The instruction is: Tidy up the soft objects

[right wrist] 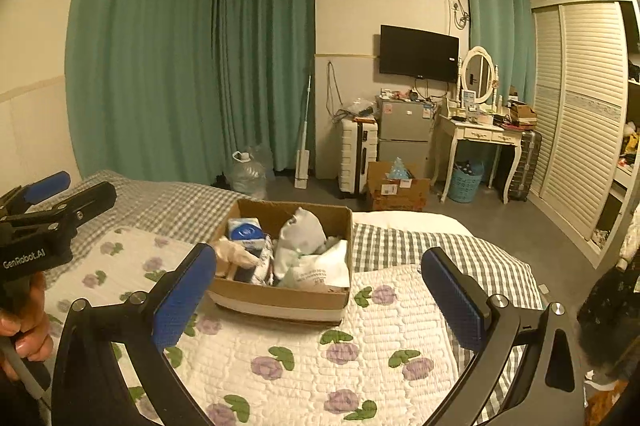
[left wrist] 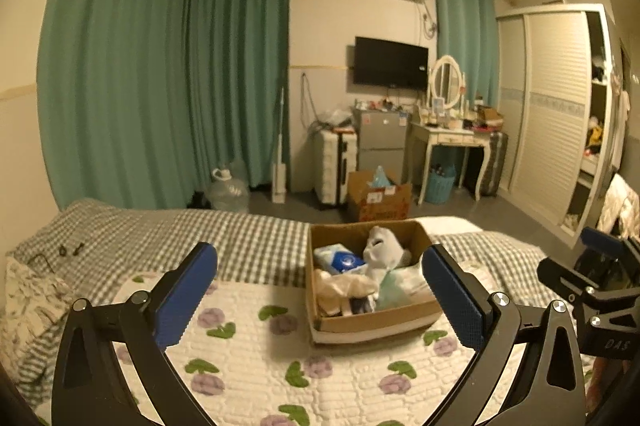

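Jaws spread wide and holding nothing, the left gripper hovers above a white quilted blanket printed with purple flowers, its blue pads framing an open brown cardboard box that sits on the blanket. The right gripper, equally wide and empty, faces the same box from the other side.

The soft things already lie inside the box: a crumpled pale grey cloth heaped toward the back, a blue-and-white soft pack beside it, a beige fabric piece at the near-left corner and a white printed plastic bag toward the front (nothing soft appears loose on the blanket). By this look the sorting is near its end, or between picks; the next move probably calls for lowering one gripper into the box to straighten or press down the heaped cloth, closing on fabric alone and not the cardboard wall.

The right wrist view alone shows the person's left hand on the left gripper's handle; the left wrist view alone shows small dark items on the grey-and-white checked bedsheet.
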A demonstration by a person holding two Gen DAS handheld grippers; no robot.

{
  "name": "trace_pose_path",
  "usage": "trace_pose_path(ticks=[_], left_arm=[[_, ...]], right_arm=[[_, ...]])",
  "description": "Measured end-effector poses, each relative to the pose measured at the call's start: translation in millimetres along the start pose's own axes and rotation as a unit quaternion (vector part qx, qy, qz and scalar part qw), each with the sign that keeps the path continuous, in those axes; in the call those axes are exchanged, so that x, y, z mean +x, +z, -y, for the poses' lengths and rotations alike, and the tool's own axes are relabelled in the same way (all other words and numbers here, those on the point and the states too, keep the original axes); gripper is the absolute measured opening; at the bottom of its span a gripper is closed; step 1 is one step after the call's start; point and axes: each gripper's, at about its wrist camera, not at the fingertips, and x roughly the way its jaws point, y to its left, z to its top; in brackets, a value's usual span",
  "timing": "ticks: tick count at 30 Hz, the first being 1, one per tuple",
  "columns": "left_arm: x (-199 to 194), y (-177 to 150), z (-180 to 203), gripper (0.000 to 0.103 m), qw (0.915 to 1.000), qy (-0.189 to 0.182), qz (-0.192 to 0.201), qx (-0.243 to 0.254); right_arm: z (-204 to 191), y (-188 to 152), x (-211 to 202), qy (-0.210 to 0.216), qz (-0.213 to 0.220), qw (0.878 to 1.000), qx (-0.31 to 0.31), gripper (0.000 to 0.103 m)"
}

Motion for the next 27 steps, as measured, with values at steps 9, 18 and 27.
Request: trace_pose_path(ticks=[9, 18, 27], left_arm=[[19.3, -24.3, 2.4, 0.103, 0.9996, -0.013, -0.021, -0.016], [23.0, -30.1, 5.0, 0.103, 0.9994, -0.007, -0.029, -0.014], [21.9, -34.1, 5.1, 0.103, 0.9996, 0.001, -0.025, -0.009]], right_arm=[[4.3, -19.8, 36.2, -0.007, -0.030, 1.000, -0.005, 0.103], [4.8, -26.9, 41.5, -0.003, -0.040, 0.999, -0.008, 0.103], [7.0, -25.3, 35.5, -0.005, -0.033, 0.999, -0.007, 0.103]])
